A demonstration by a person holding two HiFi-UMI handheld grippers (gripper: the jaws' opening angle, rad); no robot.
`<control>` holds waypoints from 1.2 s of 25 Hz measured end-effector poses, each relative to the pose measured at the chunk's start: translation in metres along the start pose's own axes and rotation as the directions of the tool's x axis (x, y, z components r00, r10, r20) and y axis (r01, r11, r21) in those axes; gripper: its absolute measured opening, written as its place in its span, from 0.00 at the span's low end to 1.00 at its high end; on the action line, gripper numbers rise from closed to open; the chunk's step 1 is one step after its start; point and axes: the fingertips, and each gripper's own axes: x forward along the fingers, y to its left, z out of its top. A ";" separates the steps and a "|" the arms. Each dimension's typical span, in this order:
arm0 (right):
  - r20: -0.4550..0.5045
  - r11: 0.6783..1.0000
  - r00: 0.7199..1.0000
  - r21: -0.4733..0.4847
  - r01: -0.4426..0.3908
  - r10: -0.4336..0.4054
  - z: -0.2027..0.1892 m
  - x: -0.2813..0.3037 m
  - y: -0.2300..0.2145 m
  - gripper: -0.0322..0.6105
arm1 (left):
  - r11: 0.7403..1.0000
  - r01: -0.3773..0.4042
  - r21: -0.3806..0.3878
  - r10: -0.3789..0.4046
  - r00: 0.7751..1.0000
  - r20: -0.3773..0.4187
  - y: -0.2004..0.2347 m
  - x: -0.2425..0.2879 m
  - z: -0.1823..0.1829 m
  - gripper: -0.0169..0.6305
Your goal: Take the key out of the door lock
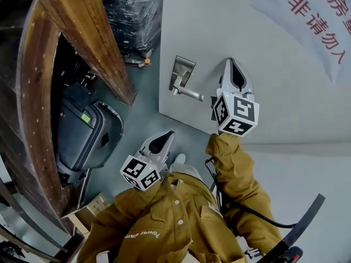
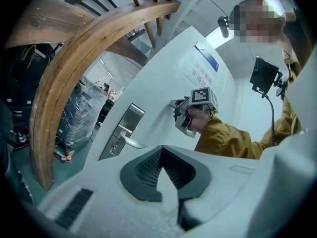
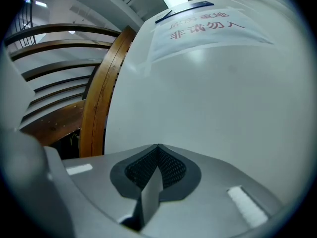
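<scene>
A metal lock plate [image 1: 181, 71] with a lever handle [image 1: 188, 93] sits on the white door [image 1: 263, 53]. In the left gripper view the lock plate [image 2: 122, 131] is to the left of my jaws, and I cannot make out a key on it. My right gripper [image 1: 232, 66] is shut and empty, its tip close to the door a little right of the handle. Its own view shows the right gripper [image 3: 158, 152] facing bare door. My left gripper [image 1: 164, 138] hangs lower, off the door, shut with nothing between its pads [image 2: 148, 165].
A curved wooden stair rail [image 1: 33, 92] and a wooden beam [image 1: 93, 43] stand left of the door. A dark wheeled machine [image 1: 82, 130] sits on the green floor below them. A sign with red characters [image 1: 318, 10] hangs on the door's upper right.
</scene>
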 end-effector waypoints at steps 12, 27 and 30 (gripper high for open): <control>0.003 1.000 1.000 0.004 0.007 -0.007 0.000 0.000 -0.002 0.06 | 0.781 -0.017 -0.624 0.089 0.992 0.084 0.132 0.071 -0.048 0.35; 0.000 1.000 1.000 -0.010 0.012 -0.012 -0.001 0.001 -0.001 0.06 | 0.594 0.053 -0.803 0.124 0.980 0.156 0.203 0.152 -0.054 0.14; -0.003 1.000 1.000 -0.007 0.013 -0.013 -0.001 0.001 -0.003 0.06 | 0.593 0.063 -0.803 0.114 0.980 0.161 0.203 0.155 -0.054 0.07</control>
